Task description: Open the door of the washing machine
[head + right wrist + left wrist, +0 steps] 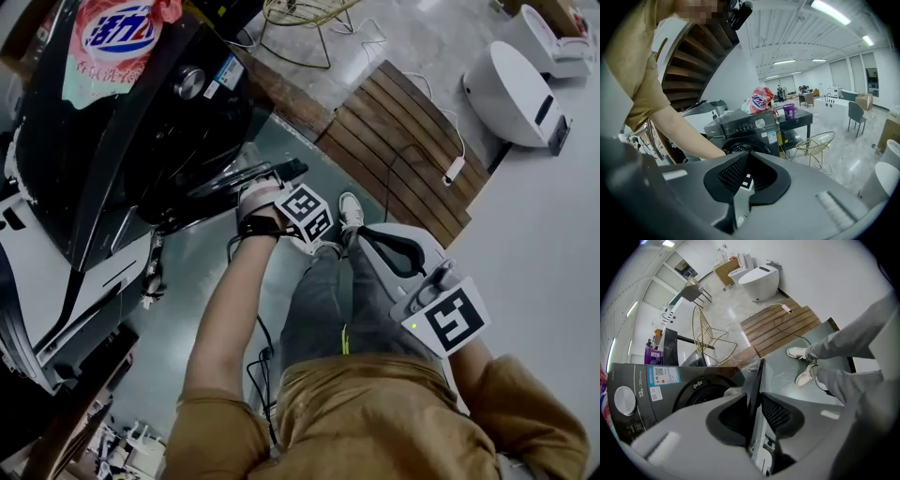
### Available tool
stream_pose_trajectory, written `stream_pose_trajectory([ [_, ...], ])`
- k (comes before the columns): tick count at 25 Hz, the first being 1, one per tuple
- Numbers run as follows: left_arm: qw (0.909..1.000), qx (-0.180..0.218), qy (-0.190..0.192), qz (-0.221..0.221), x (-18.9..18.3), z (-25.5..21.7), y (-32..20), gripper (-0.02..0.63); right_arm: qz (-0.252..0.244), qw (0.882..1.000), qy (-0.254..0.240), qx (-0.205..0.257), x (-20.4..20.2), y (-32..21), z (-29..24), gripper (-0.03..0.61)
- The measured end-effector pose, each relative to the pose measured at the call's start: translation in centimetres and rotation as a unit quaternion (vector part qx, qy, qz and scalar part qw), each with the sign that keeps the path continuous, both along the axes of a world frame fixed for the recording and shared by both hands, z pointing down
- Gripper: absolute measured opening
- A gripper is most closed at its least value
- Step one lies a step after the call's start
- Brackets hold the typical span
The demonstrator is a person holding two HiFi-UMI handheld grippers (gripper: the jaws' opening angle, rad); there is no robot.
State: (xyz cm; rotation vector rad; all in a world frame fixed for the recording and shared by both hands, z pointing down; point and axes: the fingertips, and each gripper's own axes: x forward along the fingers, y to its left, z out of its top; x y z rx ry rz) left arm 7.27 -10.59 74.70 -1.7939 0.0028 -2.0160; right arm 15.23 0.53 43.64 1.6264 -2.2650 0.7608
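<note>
Head view: a pink detergent bag (112, 33) lies atop the dark washing machine (141, 131) at left. Only the left gripper view shows the grip. The left claw (753, 401) is clamped narrowly on the thin edge of the door (758, 376), which stands out from the machine's front beside the round drum (701, 397), its inside too dark to read. At right, the right claw (362, 234) hangs closed and empty above grey trousers (319, 309), with slatted wooden decking (403, 141) beyond.
</note>
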Motion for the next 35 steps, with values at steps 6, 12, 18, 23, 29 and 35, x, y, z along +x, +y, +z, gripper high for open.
stream_pose_trajectory([
  [6, 0.9995, -0.011, 0.001, -0.029, -1.5, -0.1, 2.9, 0.169, -0.050, 0.999, -0.004, 0.003, 0.7, -0.3, 0.0, 0.005],
  [12, 0.9950, 0.007, 0.047, -0.089, -2.6, -2.2, 6.0, 0.170, -0.091, 0.996, 0.004, 0.001, 2.0, -0.8, -0.4, 0.005],
  [18, 0.9375, 0.022, 0.153, -0.312, -7.4, -6.4, 7.0, 0.167, -0.161, 0.987, 0.002, 0.016, -0.9, -2.5, -1.2, 0.005],
  [23, 0.8213, -0.024, 0.213, -0.529, -13.0, -8.3, 9.4, 0.213, -0.222, 0.975, -0.006, 0.030, -5.1, -3.6, -2.0, 0.005],
  [29, 0.6416, -0.089, 0.301, -0.700, -15.3, -6.1, 12.0, 0.297, -0.277, 0.960, -0.003, 0.028, -8.2, -3.4, -1.6, 0.005],
  [35, 0.5211, -0.061, 0.366, -0.769, -17.4, -4.4, 13.3, 0.245, -0.314, 0.949, 0.009, 0.005, -9.2, -1.8, 0.0, 0.005],
])
